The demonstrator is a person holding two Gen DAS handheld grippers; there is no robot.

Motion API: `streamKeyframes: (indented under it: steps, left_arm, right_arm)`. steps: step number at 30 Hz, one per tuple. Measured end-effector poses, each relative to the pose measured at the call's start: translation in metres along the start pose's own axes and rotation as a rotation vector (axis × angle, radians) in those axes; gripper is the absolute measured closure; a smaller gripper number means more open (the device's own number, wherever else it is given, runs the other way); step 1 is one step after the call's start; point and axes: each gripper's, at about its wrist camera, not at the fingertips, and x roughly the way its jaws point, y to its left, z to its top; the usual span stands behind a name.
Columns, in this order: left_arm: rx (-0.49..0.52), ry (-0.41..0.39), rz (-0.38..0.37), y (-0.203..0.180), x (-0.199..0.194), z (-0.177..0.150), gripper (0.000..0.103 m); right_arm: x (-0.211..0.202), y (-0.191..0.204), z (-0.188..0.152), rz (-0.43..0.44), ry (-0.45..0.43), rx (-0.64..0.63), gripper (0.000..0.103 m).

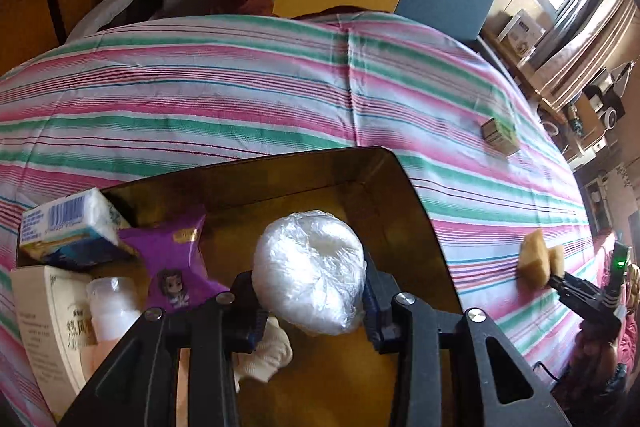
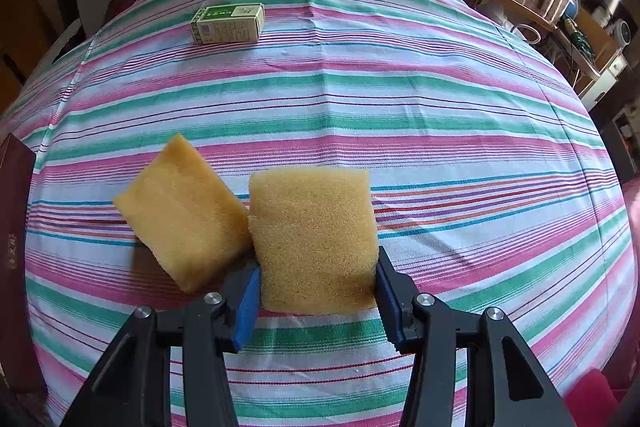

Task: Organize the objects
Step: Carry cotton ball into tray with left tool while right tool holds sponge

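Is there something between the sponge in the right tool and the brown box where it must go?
Yes, the second sponge leans against the held sponge on its left, the box side. Past it only bare striped cloth shows. Inside the box, the left tool holds a plastic-wrapped ball.
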Motion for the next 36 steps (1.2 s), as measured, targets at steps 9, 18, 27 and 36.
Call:
streamKeyframes:
  steps: [9,18,27,36]
  left_arm:
    - [0.036,0.031,0.062,0.007,0.013,0.002,0.053]
    - [0.085,-0.141,0.072,0.006,-0.07,-0.035,0.049]
    - [-0.022,-0.174,0.054,0.028,-0.124,-0.118,0.049]
    - [-0.142,-0.172,0.011,0.052,-0.143,-0.171,0.05]
  right_arm:
    - [0.001,0.0,-0.001,-0.002,-0.001,-0.001,0.052]
    - [0.001,0.0,-0.001,0.0,-0.002,0.0,0.052]
    - [-0.001,-0.001,-0.001,-0.004,-0.011,0.002,0.052]
    - [-0.02,-0.005,-0.001,0.047,-0.086,0.035,0.052]
